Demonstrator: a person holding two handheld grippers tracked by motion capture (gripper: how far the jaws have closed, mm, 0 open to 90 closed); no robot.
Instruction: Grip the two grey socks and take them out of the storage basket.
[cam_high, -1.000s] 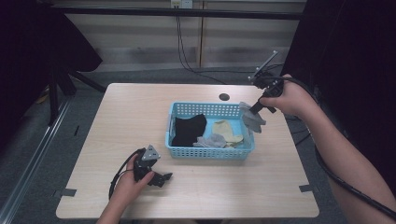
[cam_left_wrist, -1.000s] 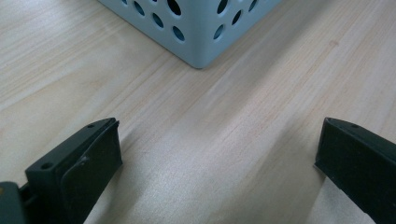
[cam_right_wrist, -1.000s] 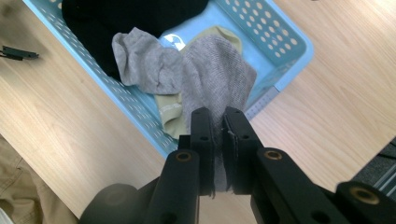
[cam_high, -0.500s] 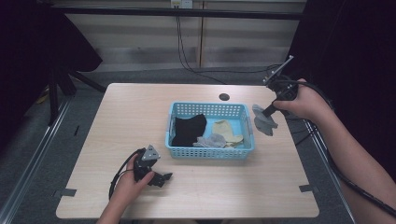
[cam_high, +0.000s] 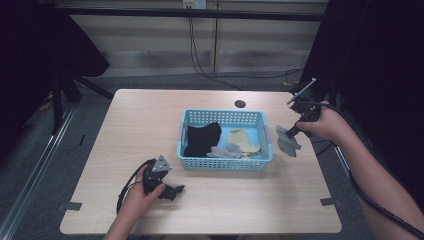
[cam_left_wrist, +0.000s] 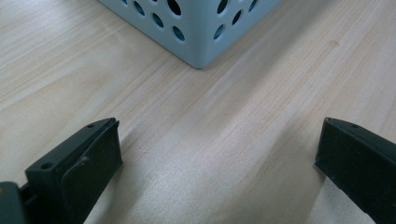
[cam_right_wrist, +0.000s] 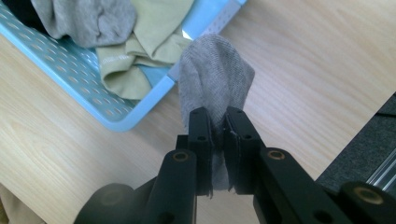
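1. A light wooden table (cam_high: 150, 120) carries a blue perforated basket (cam_high: 225, 163) near its middle.
2. Inside the basket lie a black cloth (cam_high: 202, 139) at the left, a yellow cloth (cam_high: 242, 137) at the right, and a small grey cloth (cam_high: 225, 150) bunched between them toward the near wall.
3. The right gripper (cam_high: 291, 134) is held in the person's right hand (cam_high: 325, 125), off the right end of the basket and above the table.
4. Its jaws are clenched on a grey sock (cam_high: 288, 141), which hangs from them just beside the basket's right wall, outside it.
5. In the right gripper view the right gripper (cam_right_wrist: 217, 123) has its jaws pressed tight on the sock (cam_right_wrist: 215, 81), whose rounded free end stands up past the jaw tips in front of the basket's corner (cam_right_wrist: 140, 109).
6. The same view shows the yellow cloth (cam_right_wrist: 140, 51) and the grey cloth (cam_right_wrist: 88, 18) lying in the basket behind the sock.
7. The left gripper (cam_high: 167, 192) rests on the table near the front left, well apart from the basket, with the left hand (cam_high: 137, 200) around it.
8. In the left gripper view the left gripper (cam_left_wrist: 217, 158) has its jaws spread wide with bare table between them, grasping nothing.
9. A corner of the basket (cam_left_wrist: 201, 42) stands ahead of those jaws.
10. A small dark round hole (cam_high: 240, 104) sits in the tabletop behind the basket.
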